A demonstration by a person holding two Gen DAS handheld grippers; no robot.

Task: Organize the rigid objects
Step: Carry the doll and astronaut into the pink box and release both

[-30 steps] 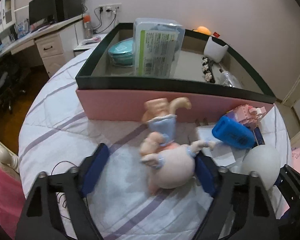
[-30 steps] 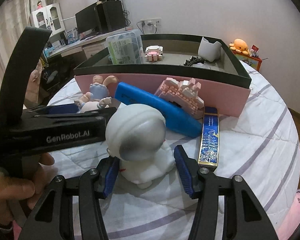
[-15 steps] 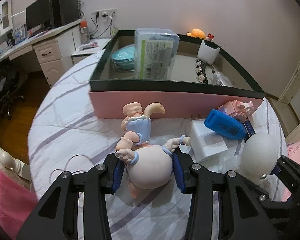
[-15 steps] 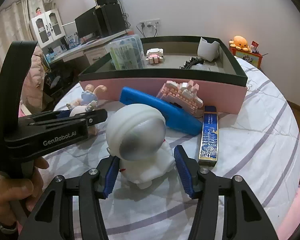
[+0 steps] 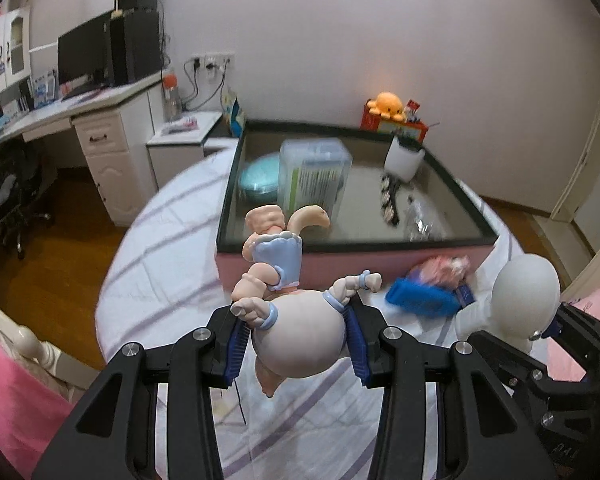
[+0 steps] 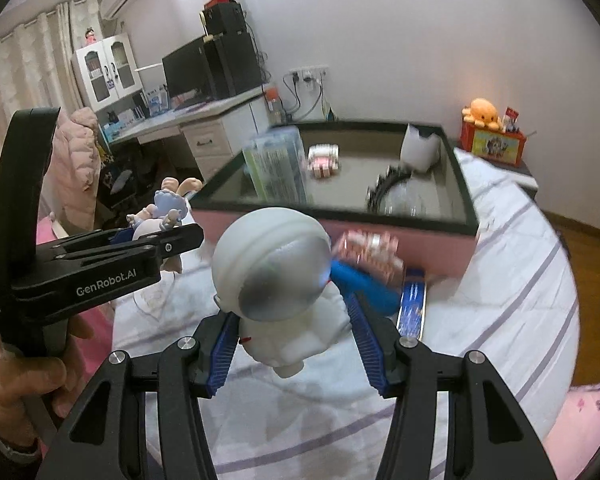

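Though both look light, rigid and slippery, the left gripper (image 5: 296,346) clamps its fingers on the pale pink plastic baby doll's (image 5: 296,316) rounded head, and the right gripper (image 6: 296,350) clamps the white astronaut figurine's (image 6: 284,280) stubby torso.

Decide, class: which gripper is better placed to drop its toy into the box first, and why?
Left, marginally. The left gripper already holds the doll raised just before the box wall. The right gripper holds the astronaut behind blocks.

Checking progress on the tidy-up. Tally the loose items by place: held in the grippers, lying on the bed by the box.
Held in grippers: 2, doll figure, astronaut figure
On the bed: 3, pink block model, blue case, blue patterned box
Total: 5
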